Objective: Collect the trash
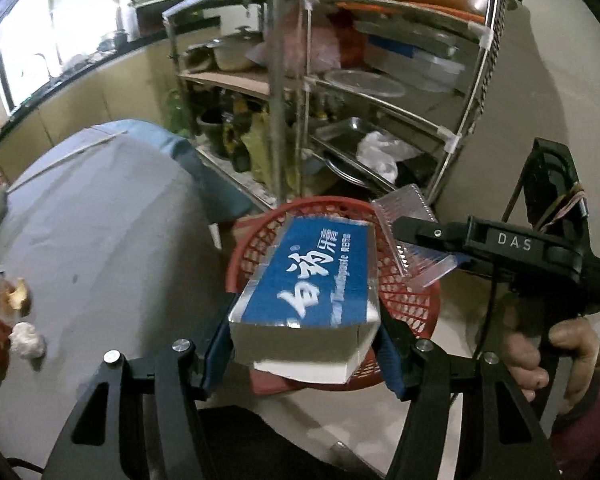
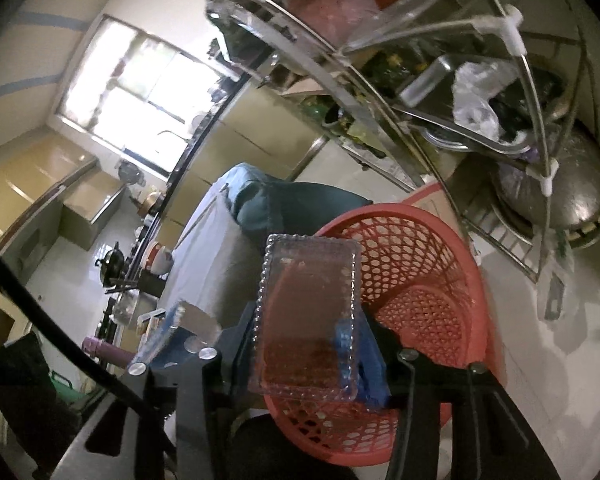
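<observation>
Left hand-held gripper (image 1: pixel 304 344) clamped across the sides of a blue toothpaste box (image 1: pixel 312 280), poised over the red mesh basket (image 1: pixel 416 308) on the floor. Right hand-held gripper (image 2: pixel 306 344) astride a clear plastic tray (image 2: pixel 306 316) above the same basket; grip uncertain. Judged light and thin-walled, both easily crushed; tray slippery, best taken by its beaded rim, box by its long sides.
</observation>
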`<state>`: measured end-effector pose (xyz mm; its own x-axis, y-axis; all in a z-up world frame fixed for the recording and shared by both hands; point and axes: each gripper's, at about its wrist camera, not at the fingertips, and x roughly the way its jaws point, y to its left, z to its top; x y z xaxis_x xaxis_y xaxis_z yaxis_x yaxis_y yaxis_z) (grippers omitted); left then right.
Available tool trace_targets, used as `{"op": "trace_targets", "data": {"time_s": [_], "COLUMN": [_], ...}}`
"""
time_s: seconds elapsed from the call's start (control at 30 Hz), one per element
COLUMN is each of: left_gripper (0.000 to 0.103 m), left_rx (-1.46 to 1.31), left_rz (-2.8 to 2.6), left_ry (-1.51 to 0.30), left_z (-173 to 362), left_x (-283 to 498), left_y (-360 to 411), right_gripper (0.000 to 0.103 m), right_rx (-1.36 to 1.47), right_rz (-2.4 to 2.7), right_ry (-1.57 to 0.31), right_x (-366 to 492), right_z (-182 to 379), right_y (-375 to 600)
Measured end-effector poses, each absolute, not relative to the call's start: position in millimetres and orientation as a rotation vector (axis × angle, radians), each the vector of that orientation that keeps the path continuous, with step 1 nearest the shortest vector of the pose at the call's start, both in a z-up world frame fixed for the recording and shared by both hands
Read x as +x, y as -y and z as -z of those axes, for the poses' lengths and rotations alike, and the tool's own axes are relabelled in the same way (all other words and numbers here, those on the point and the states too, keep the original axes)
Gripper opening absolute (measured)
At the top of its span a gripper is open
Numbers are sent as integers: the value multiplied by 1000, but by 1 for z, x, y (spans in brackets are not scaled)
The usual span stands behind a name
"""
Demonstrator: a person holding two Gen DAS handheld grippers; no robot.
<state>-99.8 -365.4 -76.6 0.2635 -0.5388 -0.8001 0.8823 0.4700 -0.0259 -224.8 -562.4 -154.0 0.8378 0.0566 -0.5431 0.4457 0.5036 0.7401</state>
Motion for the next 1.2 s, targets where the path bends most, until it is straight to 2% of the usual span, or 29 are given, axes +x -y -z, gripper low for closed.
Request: {"op": "trace_targets", "data": {"time_s": [0.07,0.13,0.17,0.67,1.2], "left_gripper": [65,70,70,71,71], "left_rx": [477,479,478,394,232], "left_rz": [1024,1027,1025,834,515], "left_ry": [-873,-888,-887,-867,-774], "left_z": [80,83,83,72,54], "left_x": [-99,-98,-98,-62,-23], "left_y": [369,368,366,281,140], "right_gripper": [58,66,67,67,67], "right_rx": [1048,1056,1056,896,687], "right_rz": [252,254,250,126,-28], "right_ry": [-552,-539,-527,-567,-682], "right_x": [-225,-226,-226,-180,-120], "right_z": [154,151,149,126,103], "right_y": [565,565,565,508,396]}}
